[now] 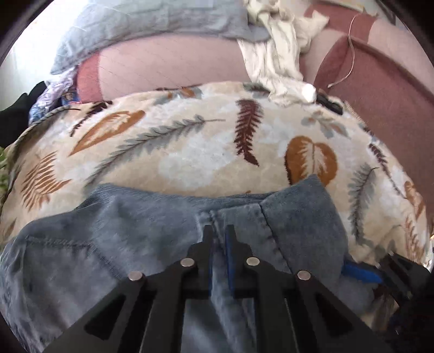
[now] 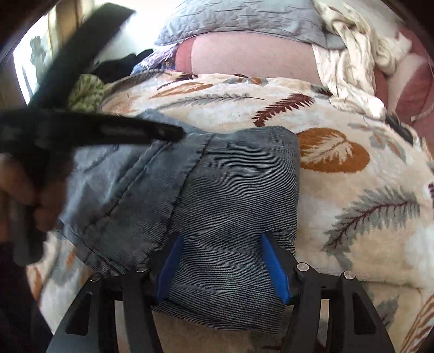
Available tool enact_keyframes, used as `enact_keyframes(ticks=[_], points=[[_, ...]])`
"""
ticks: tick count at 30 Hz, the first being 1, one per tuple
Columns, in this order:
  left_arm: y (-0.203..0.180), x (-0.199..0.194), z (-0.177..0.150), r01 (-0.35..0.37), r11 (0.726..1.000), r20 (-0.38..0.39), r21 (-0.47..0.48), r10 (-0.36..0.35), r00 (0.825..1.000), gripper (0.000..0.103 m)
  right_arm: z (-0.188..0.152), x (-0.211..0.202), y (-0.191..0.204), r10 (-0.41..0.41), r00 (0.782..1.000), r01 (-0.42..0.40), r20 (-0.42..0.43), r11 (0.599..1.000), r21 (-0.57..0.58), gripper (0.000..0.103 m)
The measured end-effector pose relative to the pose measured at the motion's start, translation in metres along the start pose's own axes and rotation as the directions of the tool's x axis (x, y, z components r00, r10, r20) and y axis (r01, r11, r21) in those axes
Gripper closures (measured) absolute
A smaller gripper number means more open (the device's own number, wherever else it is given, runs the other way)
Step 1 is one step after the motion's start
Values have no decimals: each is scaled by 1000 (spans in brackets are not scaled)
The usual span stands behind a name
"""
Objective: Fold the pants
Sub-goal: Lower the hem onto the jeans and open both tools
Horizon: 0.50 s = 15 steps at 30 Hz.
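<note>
The blue denim pants [image 1: 114, 239] lie bunched on a leaf-patterned blanket [image 1: 190, 141]. My left gripper [image 1: 219, 230] is shut on a fold of the denim near a seam. In the right wrist view the pants [image 2: 217, 173] lie folded over, with a ribbed inner side up. My right gripper [image 2: 221, 239] is open, its blue pads [image 2: 274, 266] on either side of the denim without pinching it. The left gripper [image 2: 162, 133] shows blurred at the left of that view, held by a hand [image 2: 16, 184]. The right gripper's blue pad [image 1: 360, 273] shows at the right edge of the left wrist view.
A grey quilted pillow [image 1: 152, 24] and a crumpled white cloth [image 1: 279, 54] lie at the back on a pink sheet [image 1: 168, 68]. A maroon cover [image 1: 379, 89] lies to the right. Dark and green clothes [image 2: 86, 92] lie at the left by a bright window.
</note>
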<state>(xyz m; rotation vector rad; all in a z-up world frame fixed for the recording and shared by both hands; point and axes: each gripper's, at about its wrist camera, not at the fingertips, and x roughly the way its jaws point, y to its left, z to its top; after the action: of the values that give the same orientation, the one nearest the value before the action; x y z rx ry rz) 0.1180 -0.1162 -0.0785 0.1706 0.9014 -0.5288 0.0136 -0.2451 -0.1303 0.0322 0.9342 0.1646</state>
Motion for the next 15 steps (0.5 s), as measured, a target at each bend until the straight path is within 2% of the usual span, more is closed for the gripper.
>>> enact_keyframes(ticks=[4, 10, 13, 15], points=[[4, -29, -29, 35, 999, 29, -6, -34, 999, 94, 1, 1, 2, -14, 1000, 14, -1, 1000, -13, 39], [-15, -57, -66, 17, 998, 68, 57, -21, 997, 94, 4, -9, -6, 12, 1000, -13, 20, 999, 49, 39], [-19, -52, -75, 33, 998, 35, 51, -35, 999, 94, 5, -15, -7, 13, 998, -16, 54, 998, 68, 38], [-18, -42, -80, 11, 999, 4, 35, -11, 1000, 94, 6, -14, -6, 13, 999, -17, 49, 997, 71, 38]])
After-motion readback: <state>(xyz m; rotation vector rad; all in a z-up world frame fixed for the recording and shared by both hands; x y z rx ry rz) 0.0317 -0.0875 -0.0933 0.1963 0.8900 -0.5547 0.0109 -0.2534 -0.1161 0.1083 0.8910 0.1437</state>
